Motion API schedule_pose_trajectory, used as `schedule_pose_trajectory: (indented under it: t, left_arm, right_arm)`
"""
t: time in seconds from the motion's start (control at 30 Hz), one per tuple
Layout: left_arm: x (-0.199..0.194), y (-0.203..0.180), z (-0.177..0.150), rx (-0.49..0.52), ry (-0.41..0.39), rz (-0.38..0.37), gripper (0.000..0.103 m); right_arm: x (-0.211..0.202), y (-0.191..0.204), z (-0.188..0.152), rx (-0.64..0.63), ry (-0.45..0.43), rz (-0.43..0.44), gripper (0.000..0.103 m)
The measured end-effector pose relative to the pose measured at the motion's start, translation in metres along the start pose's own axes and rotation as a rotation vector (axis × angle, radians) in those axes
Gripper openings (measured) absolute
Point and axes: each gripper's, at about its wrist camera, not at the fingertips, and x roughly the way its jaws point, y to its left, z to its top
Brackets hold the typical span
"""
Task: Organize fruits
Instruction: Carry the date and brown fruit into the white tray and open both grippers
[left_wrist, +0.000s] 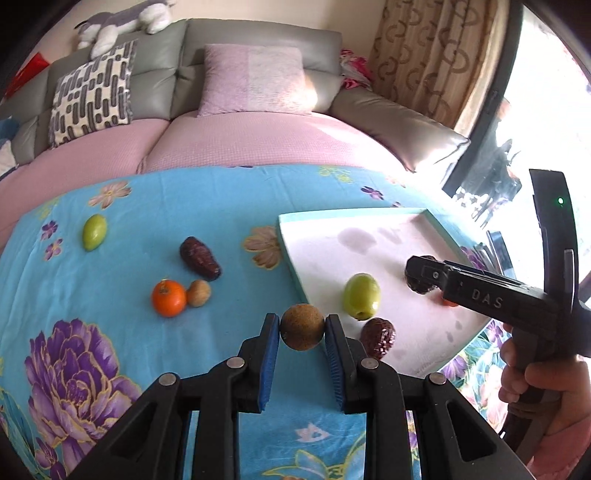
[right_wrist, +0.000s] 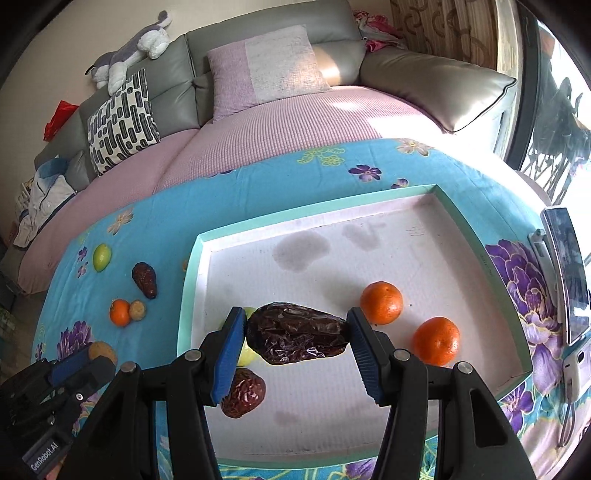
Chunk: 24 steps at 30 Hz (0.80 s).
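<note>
Gripping a round brown rough-skinned fruit (left_wrist: 302, 326) between its blue-padded fingers, your left gripper (left_wrist: 301, 343) hangs over the turquoise flowered cloth (left_wrist: 155, 206), just beside the near left corner of the shallow white tray with a mint-green rim (right_wrist: 192, 266). Your right gripper (right_wrist: 297, 341) sits over that tray with a long, wrinkled dark brown date (right_wrist: 297, 334) spanning its jaws; the left pad touches it, but you cannot tell whether the right pad does.

Inside the tray lie two orange tangerines (right_wrist: 381, 302), well right of the date, a green round fruit (left_wrist: 361, 295) and a wrinkled dark red jujube (right_wrist: 243, 392) near the front left corner.

On the cloth to the left lie a green oval fruit (left_wrist: 94, 232), a second dark date (left_wrist: 199, 257), and an orange tangerine (left_wrist: 168, 297) touching a small tan fruit (left_wrist: 198, 292).
</note>
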Motion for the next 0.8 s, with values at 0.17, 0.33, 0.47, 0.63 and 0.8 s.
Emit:
schedule_pose_trajectory:
  t: [0.17,0.33,0.47,0.63,0.8]
  left_arm:
    - [0.01,-0.034,-0.005,0.087,0.021,-0.026,0.027]
    - [0.022,-0.049,-0.009,0.123,0.056,-0.031,0.027]
    - [0.032,-0.053,-0.01,0.135,0.078,-0.026,0.027]
    - [0.041,-0.055,-0.014,0.143,0.105,-0.019,0.027]
    - [0.048,-0.056,-0.018,0.151,0.13,-0.017,0.027]
  right_arm:
    - [-0.01,-0.017,-0.003,0.039,-0.004,-0.014,0.058]
    - [-0.016,-0.029,-0.011,0.061,-0.002,-0.02,0.058]
    - [-0.015,-0.035,-0.016,0.075,0.018,-0.026,0.058]
    - [-0.002,-0.032,-0.019,0.066,0.061,-0.026,0.058]
    - [0.009,-0.032,-0.022,0.06,0.098,-0.034,0.058]
